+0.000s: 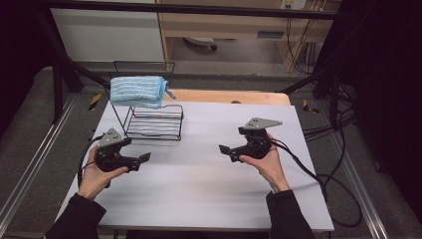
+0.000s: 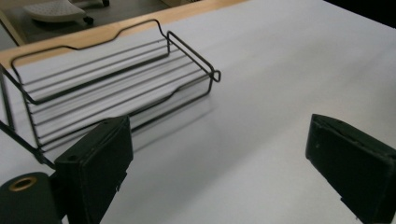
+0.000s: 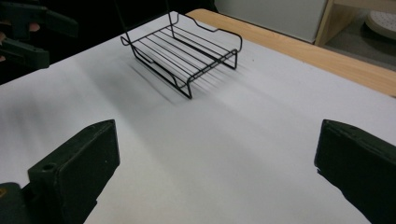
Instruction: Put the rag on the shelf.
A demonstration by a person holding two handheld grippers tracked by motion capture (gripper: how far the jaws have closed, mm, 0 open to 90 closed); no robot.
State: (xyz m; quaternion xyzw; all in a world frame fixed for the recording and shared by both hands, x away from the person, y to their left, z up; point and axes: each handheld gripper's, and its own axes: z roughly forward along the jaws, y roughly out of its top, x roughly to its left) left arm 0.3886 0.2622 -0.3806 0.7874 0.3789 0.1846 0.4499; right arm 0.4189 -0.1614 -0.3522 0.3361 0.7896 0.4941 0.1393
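Both pairs of jaws stand wide apart with nothing between them: bare white tabletop shows in the gap in the left gripper view and in the right gripper view alike.

Outward from there, the left gripper (image 1: 144,158) sits low over the table (image 1: 209,199) at about eight o'clock in the high view, its jaws pointing toward the middle. The right gripper (image 1: 225,150) mirrors it at about four o'clock, pointing back at the left one. Each rests in a person's hand, dark sleeves coming in from six o'clock, and the two are well apart.

A black wire rack (image 1: 154,122) stands at about eleven o'clock, just beyond the left gripper. Its lower shelf is bare. Draped over its top rail is a folded blue towel (image 1: 138,91), the thing nearest to hand.

By my reading the work has hardly started or has just ended: neither gripper touches the towel or the rack, and the towel hangs neatly. If the towel is to come off, reaching, gripping and lifting are all left to do.
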